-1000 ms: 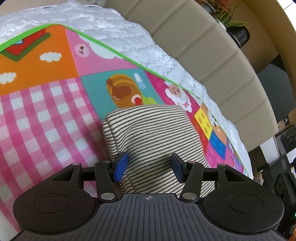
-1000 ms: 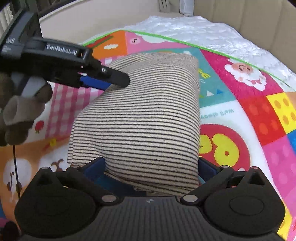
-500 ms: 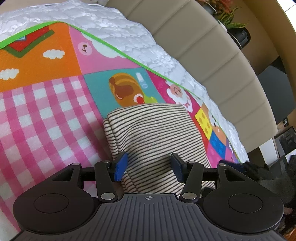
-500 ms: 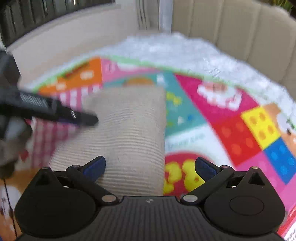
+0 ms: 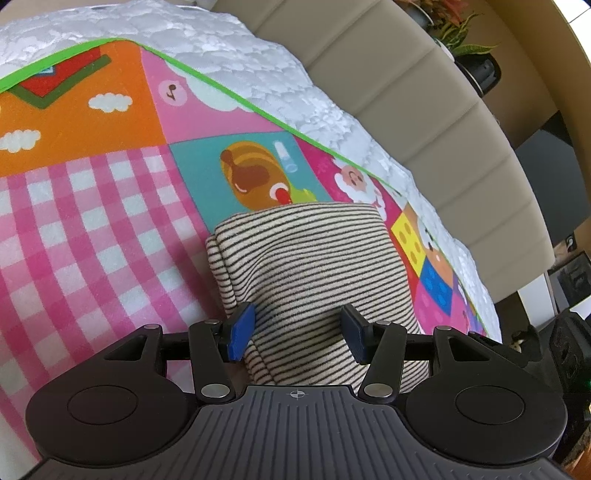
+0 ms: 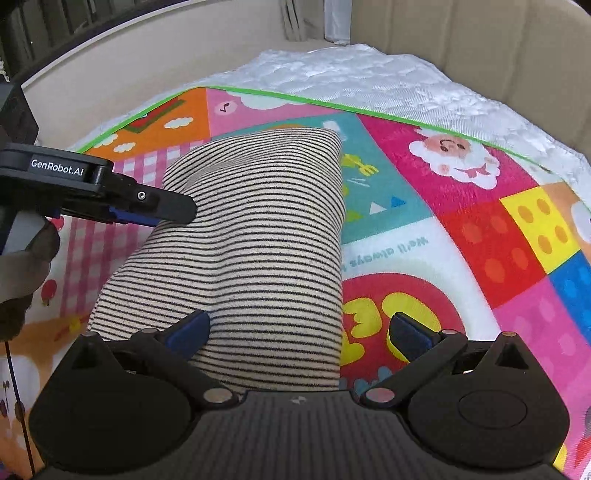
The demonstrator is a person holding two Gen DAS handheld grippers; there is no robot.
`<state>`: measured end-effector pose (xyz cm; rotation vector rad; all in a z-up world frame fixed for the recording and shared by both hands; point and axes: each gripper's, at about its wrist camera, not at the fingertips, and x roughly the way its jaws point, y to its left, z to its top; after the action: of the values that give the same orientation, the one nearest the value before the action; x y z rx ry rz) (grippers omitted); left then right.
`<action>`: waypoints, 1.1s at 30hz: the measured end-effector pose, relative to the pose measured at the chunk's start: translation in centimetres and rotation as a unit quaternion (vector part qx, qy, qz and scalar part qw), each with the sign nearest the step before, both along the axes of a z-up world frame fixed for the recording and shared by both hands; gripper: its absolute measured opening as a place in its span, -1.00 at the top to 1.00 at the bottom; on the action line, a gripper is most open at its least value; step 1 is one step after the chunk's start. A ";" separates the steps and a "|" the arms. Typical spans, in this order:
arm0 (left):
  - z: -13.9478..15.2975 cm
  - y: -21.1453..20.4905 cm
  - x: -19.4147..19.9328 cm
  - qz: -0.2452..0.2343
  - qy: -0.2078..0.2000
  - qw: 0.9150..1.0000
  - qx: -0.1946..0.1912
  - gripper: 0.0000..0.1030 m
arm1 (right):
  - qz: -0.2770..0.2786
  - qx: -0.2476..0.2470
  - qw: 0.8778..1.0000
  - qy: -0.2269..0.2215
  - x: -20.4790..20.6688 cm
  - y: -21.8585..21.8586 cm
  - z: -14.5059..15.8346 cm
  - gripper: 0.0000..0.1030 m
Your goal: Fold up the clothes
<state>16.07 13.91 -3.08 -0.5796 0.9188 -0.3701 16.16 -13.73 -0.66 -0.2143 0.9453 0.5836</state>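
A folded cream garment with thin black stripes (image 5: pixel 310 269) lies on a colourful play mat (image 5: pixel 92 206); it also shows in the right wrist view (image 6: pixel 258 236). My left gripper (image 5: pixel 297 332) is open and hovers over the garment's near end, its blue pads apart on either side of the cloth. It shows from the side in the right wrist view (image 6: pixel 147 210), at the garment's left edge. My right gripper (image 6: pixel 299 332) is open and wide, over the garment's near right corner, holding nothing.
The mat (image 6: pixel 480 229) lies on a white quilted cover (image 6: pixel 369 77). A beige padded headboard (image 5: pixel 424 110) runs behind it. A potted plant (image 5: pixel 458 33) and dark equipment (image 5: pixel 569 350) stand at the right beyond the bed.
My right gripper let go of the garment's near end, drew back and lifted, then came in again over its right corner. The left gripper backed off a little.
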 end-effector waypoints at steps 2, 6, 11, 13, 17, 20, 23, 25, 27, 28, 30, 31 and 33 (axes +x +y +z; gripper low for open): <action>0.0 0.0 0.0 0.001 0.001 1.000 0.000 -0.10 | 0.001 -0.001 1.000 -0.002 -0.1 0.1 0.0 -1.00; 0.6 -0.1 -0.2 0.006 -0.002 1.000 0.005 -0.10 | 0.003 -0.005 1.000 -0.008 -0.2 0.1 0.0 -1.00; 2.5 -0.1 -1.8 0.023 -0.022 0.999 0.018 -0.23 | 0.008 -0.011 1.000 -0.018 -0.3 0.0 -0.1 -1.00; 2.6 -0.4 -2.4 0.022 -0.021 0.999 0.032 -0.20 | 0.007 -0.010 1.000 -0.017 -0.2 -0.1 -0.2 -1.00; 1.8 -1.0 -3.0 0.007 -0.008 0.999 0.048 -0.09 | 0.006 -0.009 1.000 -0.018 -0.3 -0.3 -0.3 -1.00; 1.3 -1.0 -3.1 0.008 0.001 0.999 0.050 -0.10 | 0.006 -0.007 1.000 -0.018 -0.3 -0.4 -0.4 -1.00; 1.3 -1.0 -3.1 0.008 -0.002 0.998 0.054 -0.10 | 0.006 -0.005 1.000 -0.018 -0.3 -0.4 -0.5 -1.00; 1.4 -1.2 -3.2 0.005 -0.007 0.998 0.063 -0.10 | 0.005 -0.004 1.000 -0.018 -0.3 -0.5 -0.5 -1.00; 1.6 -1.5 -3.3 0.002 -0.014 0.997 0.075 -0.09 | 0.005 -0.002 1.000 -0.018 -0.3 -0.5 -0.6 -1.00; 1.7 -1.7 -3.5 0.000 -0.018 0.996 0.082 -0.07 | 0.005 -0.001 1.000 -0.018 -0.3 -0.5 -0.6 -1.00; 2.2 -1.9 -3.7 0.000 -0.027 0.995 0.091 -0.05 | 0.004 0.000 1.000 -0.018 -0.3 -0.6 -0.6 -1.00; 2.5 -2.0 -3.8 0.001 -0.033 0.995 0.093 0.00 | 0.004 0.001 1.000 -0.018 -0.3 -0.6 -0.7 -1.00; 3.2 -2.0 -4.0 0.003 -0.046 0.994 0.096 0.04 | 0.004 0.003 1.000 -0.017 -0.3 -0.7 -0.7 -1.00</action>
<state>12.02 11.89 0.08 -0.3861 0.8526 -0.2969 15.90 -14.39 -1.37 -0.2221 0.9107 0.5877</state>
